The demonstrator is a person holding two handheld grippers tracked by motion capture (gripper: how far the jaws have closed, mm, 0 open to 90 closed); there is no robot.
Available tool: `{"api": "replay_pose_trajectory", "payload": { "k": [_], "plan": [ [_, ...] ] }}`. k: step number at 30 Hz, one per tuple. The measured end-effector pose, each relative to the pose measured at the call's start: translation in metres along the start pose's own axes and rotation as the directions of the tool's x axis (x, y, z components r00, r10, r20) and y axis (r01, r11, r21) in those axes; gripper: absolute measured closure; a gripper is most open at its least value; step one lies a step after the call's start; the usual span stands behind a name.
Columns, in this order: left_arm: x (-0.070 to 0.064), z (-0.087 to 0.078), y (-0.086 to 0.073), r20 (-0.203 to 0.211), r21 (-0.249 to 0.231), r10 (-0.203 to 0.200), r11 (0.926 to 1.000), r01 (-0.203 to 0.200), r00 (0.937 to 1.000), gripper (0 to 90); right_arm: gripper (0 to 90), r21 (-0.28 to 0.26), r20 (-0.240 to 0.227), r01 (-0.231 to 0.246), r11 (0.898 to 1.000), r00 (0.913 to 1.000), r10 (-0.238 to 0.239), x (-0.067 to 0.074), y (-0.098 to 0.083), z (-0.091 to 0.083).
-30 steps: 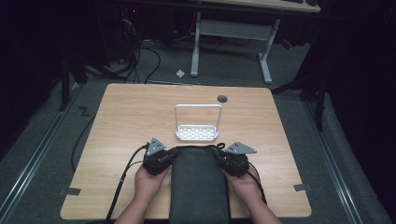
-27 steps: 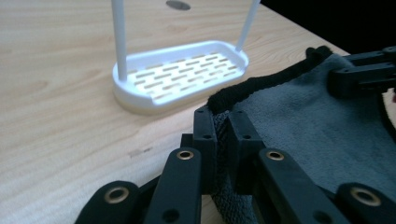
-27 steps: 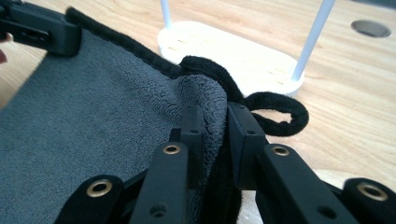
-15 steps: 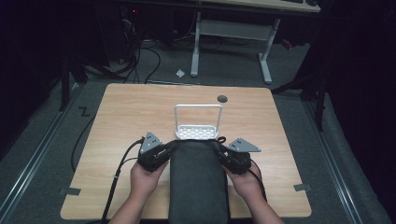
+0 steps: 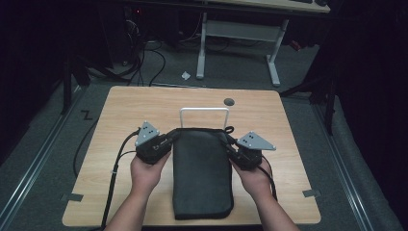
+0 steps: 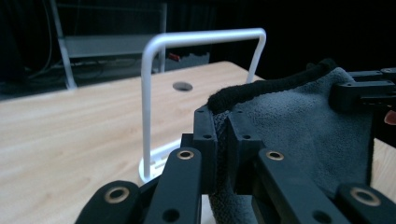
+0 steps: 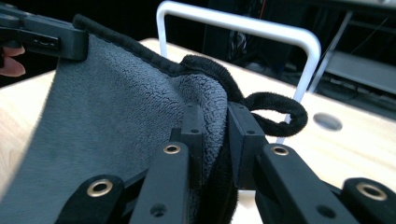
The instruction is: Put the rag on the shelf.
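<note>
Two tools (image 5: 172,136) (image 5: 228,141) clenched on far towel (image 5: 202,173) corners, long axis toward rack (image 5: 204,111)

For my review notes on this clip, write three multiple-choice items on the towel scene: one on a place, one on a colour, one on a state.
1. Where is the white rack relative to the towel?
A. Behind its far edge
B. On the floor
C. At the person's side of the table

2. What colour is the towel?
A. White
B. Dark grey with a black hem
C. Red

3. How is the towel held?
A. It lies untouched
B. One gripper alone pinches it
C. Each gripper is shut on a far corner

Answers:
1 A, the high view shows the rack's bar just beyond the towel's far edge.
2 B, both gripper views show grey pile and black edging.
3 C, the left gripper and right gripper each clamp cloth between their jaws.
</note>
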State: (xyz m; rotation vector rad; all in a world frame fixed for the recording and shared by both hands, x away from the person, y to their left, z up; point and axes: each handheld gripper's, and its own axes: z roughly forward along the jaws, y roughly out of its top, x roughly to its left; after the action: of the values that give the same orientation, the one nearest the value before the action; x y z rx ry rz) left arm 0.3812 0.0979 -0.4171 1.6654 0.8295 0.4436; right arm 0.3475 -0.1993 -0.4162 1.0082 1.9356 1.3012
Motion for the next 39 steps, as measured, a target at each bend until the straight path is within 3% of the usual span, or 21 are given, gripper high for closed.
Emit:
{"api": "replay_pose_trajectory", "payload": {
  "k": [18, 26, 32, 39],
  "plan": [
    [0.005, -0.001, 0.046, -0.036, -0.119, 0.05, 0.9914, -0.054, 0.9981, 83.4, 78.9, -0.122, 0.016, 0.002, 0.993, 0.9999, 0.0, -0.013, 0.051, -0.001],
    [0.009, 0.0, 0.067, -0.034, -0.176, 0.08, 0.9808, -0.084, 0.9962, 83.4, 79.0, -0.169, 0.029, 0.02, 0.985, 0.9995, -0.015, -0.016, 0.07, -0.005],
    [0.011, 0.005, 0.083, -0.055, -0.184, 0.103, 0.9765, -0.112, 0.9931, 83.4, 79.0, -0.183, 0.031, 0.012, 0.983, 0.9995, -0.007, -0.022, 0.084, -0.004],
    [0.012, 0.01, 0.09, -0.061, -0.188, 0.104, 0.9755, -0.114, 0.9927, 83.5, 79.0, -0.186, 0.033, -0.009, 0.983, 0.9993, 0.016, -0.031, 0.091, 0.002]
  ]
}}
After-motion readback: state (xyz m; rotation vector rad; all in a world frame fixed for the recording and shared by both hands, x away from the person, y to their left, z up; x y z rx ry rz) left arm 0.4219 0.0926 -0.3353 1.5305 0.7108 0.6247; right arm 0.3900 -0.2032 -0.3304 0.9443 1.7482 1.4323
